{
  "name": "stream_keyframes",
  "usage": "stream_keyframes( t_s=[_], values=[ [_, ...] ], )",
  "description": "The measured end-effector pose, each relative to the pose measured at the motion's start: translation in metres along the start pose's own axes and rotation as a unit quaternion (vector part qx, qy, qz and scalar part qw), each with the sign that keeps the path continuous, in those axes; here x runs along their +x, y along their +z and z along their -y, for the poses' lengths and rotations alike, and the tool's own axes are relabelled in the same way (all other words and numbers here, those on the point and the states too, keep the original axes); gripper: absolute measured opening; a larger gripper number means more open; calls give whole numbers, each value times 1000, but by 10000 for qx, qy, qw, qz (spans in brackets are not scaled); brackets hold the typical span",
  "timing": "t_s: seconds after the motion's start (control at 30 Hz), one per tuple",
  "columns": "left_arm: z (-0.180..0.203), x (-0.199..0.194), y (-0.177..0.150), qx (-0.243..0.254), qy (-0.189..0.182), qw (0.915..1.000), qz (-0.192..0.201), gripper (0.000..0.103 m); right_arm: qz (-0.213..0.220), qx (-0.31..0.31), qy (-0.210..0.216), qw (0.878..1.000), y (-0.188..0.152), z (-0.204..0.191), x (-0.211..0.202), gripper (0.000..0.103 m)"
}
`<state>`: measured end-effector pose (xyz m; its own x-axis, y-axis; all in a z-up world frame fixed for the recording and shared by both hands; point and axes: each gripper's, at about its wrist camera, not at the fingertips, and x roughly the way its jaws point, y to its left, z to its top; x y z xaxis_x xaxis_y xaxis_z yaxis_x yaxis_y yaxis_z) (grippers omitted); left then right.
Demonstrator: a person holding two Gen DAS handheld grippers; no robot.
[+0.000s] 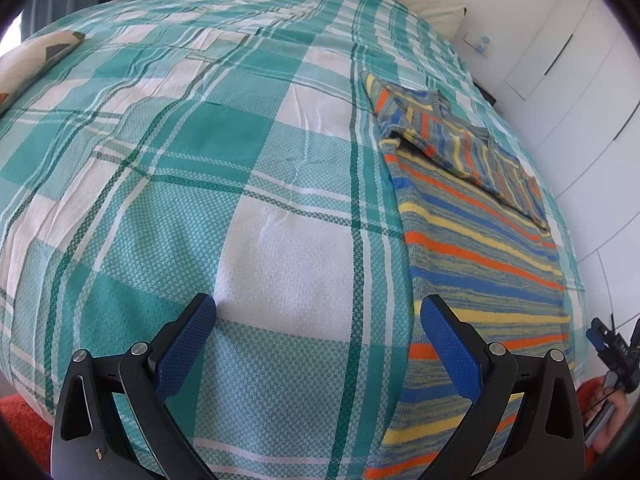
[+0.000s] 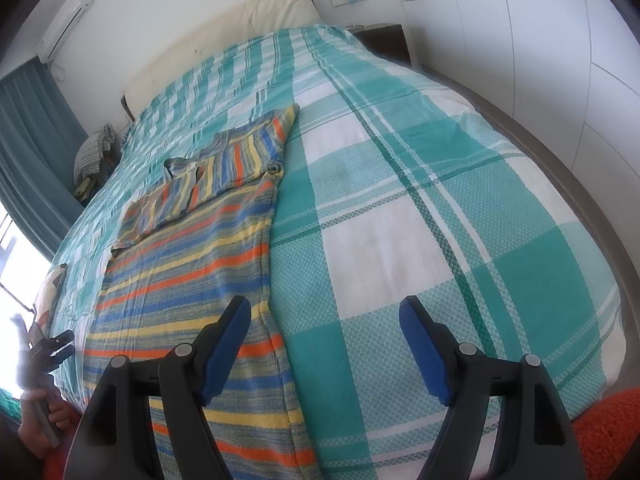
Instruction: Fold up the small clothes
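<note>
Both the left gripper (image 1: 318,308) and right gripper (image 2: 325,310) hover wide and empty over the sweater's (image 2: 192,280) hem, sleeves apparently folded in, so pinching its bottom corners likely comes next.

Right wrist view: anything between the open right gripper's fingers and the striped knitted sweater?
Nothing: the striped knitted sweater lies directly under the right gripper's left finger; checked teal bedspread elsewhere.

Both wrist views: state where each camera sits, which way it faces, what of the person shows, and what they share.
Left wrist: on the left hand-held gripper, angled down at the bedspread; sweater to its right; a hand at the right edge.
Right wrist: on the right hand-held gripper, angled down; sweater to its left; a hand lower left.
Shared: sweater, bedspread, headboard.
</note>
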<state>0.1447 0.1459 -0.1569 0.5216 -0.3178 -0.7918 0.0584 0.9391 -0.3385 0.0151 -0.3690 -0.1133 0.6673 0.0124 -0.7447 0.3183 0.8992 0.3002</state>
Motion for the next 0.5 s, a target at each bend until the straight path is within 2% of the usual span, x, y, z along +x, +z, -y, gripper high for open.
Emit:
stream_keyframes(
  t_s=[0.5],
  values=[
    [0,-1,1,-19,-7,10000,22,102,3,0,-4,10000,0,0,0,76]
  ],
)
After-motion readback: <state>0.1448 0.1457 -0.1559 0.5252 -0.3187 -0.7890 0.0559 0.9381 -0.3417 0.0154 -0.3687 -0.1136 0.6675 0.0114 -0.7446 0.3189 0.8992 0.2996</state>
